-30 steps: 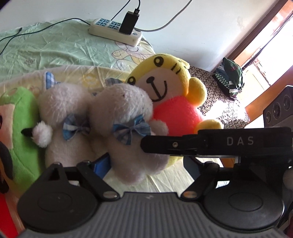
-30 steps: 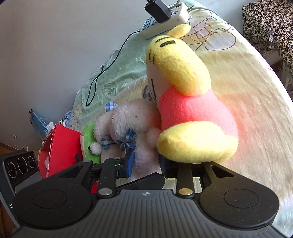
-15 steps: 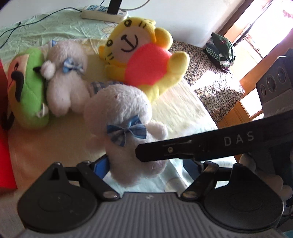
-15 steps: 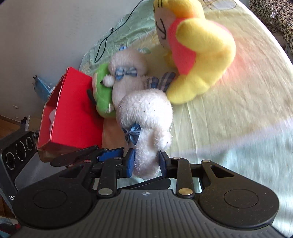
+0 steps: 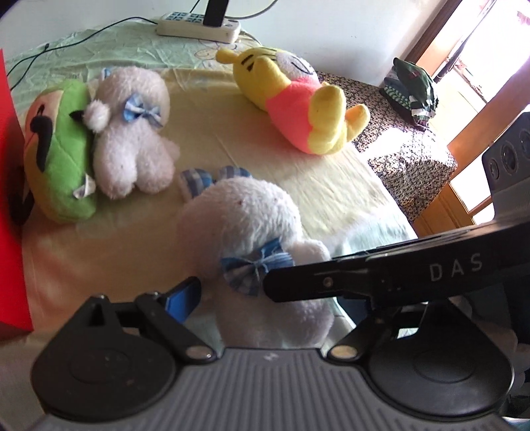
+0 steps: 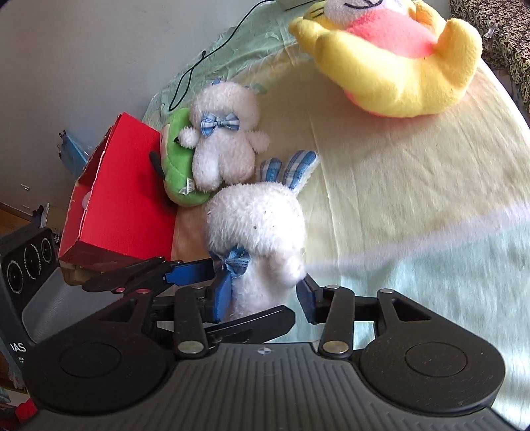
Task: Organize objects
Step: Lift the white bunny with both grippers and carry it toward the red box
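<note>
We see a bed covered with a pale yellow and green printed sheet, and on its left edge stands a red cardboard box, open at the top. Far across the sheet lies a yellow plush bear in a pink shirt, on its back and well apart from the other toys. A green plush toy with a black mouth leans against the red box, and a fluffy white plush rabbit with a pale blue bow lies touching its right side.

Nearest to us is a second fluffy white plush rabbit with checked blue ears and a darker blue bow, sitting between both tools. Our left gripper has its blue-padded fingers pressed on the rabbit's lower body, gripping it. Our right gripper has its fingers spread either side of the same body; its left pad touches the fur, the right one stands just clear, so it is loose around the toy.

Behind everything, a white power strip lies by the wall.
</note>
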